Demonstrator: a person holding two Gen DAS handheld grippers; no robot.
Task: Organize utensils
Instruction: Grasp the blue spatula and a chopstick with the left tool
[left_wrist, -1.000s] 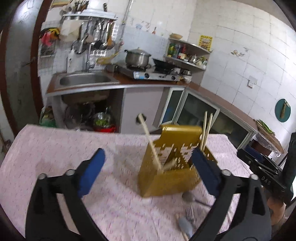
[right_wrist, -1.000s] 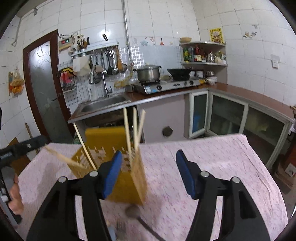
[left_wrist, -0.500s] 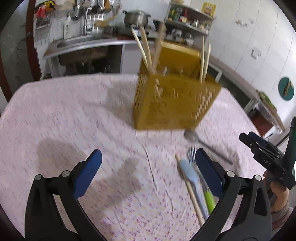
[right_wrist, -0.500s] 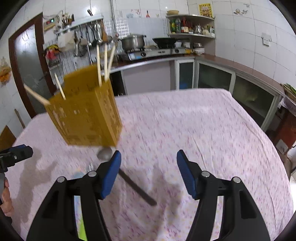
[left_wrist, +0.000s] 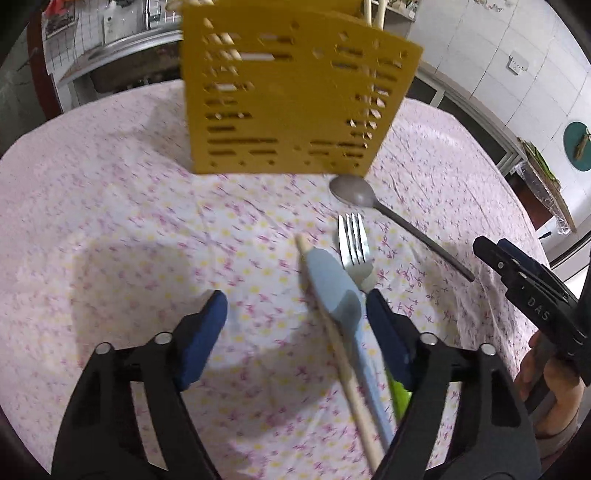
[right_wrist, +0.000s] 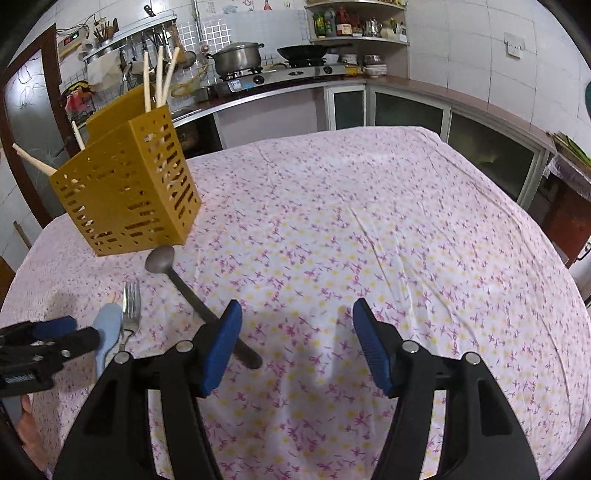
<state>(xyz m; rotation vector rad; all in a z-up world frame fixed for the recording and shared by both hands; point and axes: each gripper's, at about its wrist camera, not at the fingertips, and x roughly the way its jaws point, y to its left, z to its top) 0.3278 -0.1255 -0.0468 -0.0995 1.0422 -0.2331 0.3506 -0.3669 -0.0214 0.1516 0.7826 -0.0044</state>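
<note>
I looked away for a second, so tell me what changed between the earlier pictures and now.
Both grippers came down toward the table. The left gripper now sits low over the blue spatula and chopstick, open. The right gripper stays open and empty. Holder, spoon and fork haven't moved.

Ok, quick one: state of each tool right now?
Left tool: open, holding nothing, low over the blue spatula and chopstick.
Right tool: open, empty, above the tablecloth.
</note>
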